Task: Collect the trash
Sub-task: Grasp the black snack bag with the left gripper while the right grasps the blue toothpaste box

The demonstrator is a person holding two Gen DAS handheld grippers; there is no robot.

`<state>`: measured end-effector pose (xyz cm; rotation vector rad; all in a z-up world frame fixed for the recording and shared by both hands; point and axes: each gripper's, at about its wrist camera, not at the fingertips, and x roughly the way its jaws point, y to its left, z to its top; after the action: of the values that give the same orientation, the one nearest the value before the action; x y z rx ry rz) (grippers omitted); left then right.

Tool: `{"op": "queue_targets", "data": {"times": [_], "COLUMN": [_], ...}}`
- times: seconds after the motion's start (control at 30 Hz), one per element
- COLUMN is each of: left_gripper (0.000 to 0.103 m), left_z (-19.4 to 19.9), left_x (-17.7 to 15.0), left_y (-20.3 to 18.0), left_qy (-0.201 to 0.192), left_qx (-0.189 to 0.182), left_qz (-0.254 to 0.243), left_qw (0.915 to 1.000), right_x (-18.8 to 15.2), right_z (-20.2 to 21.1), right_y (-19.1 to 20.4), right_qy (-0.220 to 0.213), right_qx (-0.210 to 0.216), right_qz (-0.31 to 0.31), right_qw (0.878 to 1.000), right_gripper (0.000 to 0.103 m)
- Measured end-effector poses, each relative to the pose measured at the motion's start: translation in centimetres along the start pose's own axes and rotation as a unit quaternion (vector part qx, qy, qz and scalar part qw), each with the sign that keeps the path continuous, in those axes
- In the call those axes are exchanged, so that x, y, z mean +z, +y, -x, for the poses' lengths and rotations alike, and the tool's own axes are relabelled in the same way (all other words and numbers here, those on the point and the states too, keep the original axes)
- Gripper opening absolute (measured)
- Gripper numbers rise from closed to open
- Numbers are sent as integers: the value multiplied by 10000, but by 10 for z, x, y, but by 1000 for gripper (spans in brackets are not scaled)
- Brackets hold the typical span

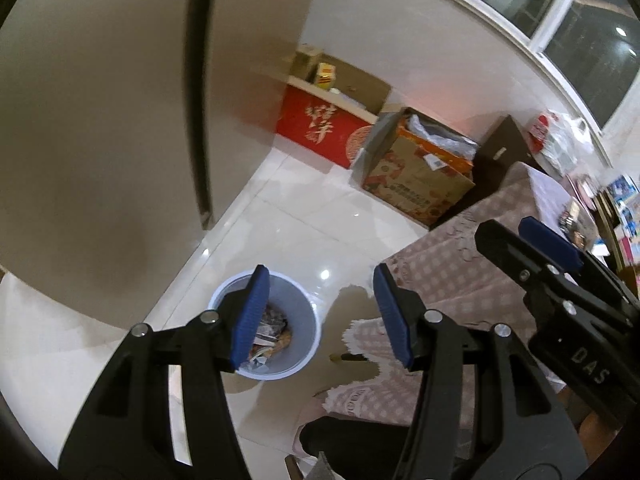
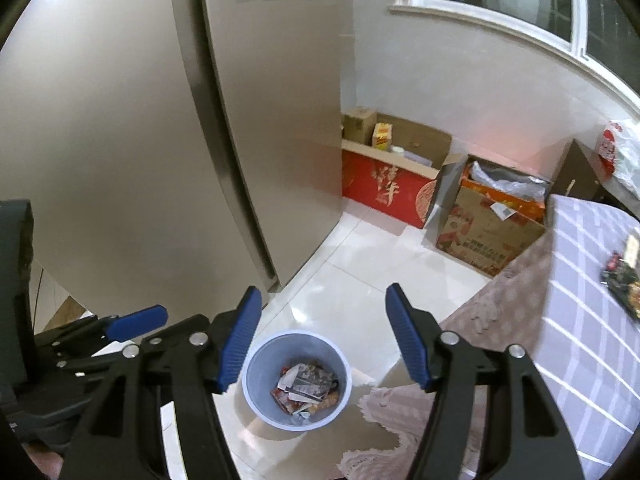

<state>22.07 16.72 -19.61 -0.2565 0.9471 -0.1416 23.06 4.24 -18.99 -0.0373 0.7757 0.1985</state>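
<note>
Dim indoor light — floor glare, fisheye-warped edges.

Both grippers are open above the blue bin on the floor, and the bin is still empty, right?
Not quite. The bin is not empty: crumpled wrappers and paper scraps lie at its bottom, as the right wrist view shows. The rest holds: the left gripper and right gripper are both open above the blue bin on the floor.

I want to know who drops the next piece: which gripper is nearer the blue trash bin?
Hard to call; perhaps the right gripper, open above the trash bin, framing it. The left gripper, also open, hangs above the bin's table-side edge.
</note>
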Motion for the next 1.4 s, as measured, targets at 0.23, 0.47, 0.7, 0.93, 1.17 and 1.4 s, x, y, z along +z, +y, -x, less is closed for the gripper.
{"op": "queue_targets", "data": {"times": [0.23,0.47,0.7,0.93,1.17,1.4], "left_gripper": [55,63,65,66,68,68], "left_z": [8,5,-9,-28,-54,-78], "left_x": [4,-1,-3,6,23,21], "left_y": [-82,-178,-283,-334,-324,-323], "left_qy": [-110,-56,9,-57,-9,186], "left_qx": [-243,-583,-945,-920,-782,-730], "left_qz": [-583,-1129,-1762,-2036,-1724,-1718], "left_qw": [9979,9919,9798,9747,9819,9823], "right_x": [-3,-15,-39,-52,-46,-29], "right_z": [54,109,142,157,114,79], "right_y": [-54,-142,-243,-322,-358,-369], "right_qy": [-285,-539,-582,-646,-379,-306], "right_qx": [-249,-723,-1239,-1474,-1201,-978], "right_qz": [-284,-763,-1446,-2094,-2378,-2436], "right_qw": [9989,9930,9800,9645,9631,9645], "right_gripper": [64,66,67,67,67,53]}}
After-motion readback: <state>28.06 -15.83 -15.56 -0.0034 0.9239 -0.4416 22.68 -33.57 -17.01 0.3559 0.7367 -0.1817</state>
